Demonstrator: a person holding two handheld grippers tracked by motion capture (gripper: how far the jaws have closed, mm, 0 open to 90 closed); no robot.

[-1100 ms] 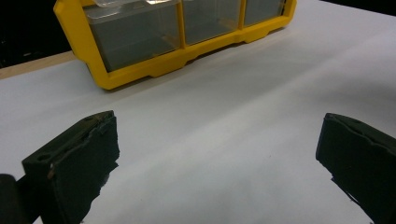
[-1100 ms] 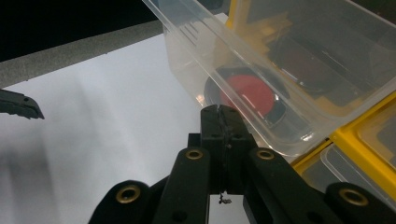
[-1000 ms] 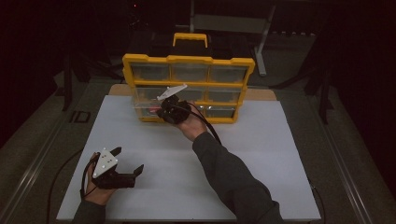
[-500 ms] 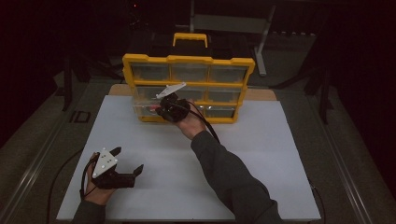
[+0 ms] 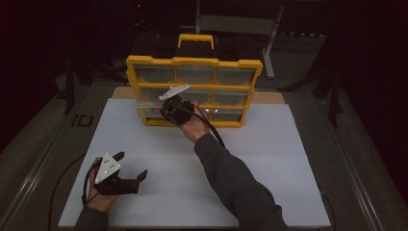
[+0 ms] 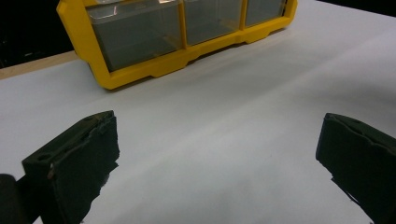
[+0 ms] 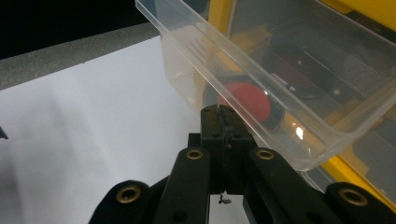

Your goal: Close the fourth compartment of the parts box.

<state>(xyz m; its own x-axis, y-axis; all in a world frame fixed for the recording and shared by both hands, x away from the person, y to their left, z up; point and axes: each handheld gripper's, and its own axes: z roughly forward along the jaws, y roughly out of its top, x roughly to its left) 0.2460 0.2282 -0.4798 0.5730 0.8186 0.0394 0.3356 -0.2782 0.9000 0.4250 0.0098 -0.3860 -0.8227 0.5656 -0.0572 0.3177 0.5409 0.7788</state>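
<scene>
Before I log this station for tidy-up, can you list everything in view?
Organiser cabinet: one, yellow with clear drawers, far side of the mat.
Pulled-out drawer: one, clear, sticking out of the cabinet's left column.
Round object: one, red, inside that drawer.
Mat: one, white, covering the table.
Left gripper: one, black, open over the near-left mat.
Right gripper: one, black, shut at the drawer's front wall.
</scene>
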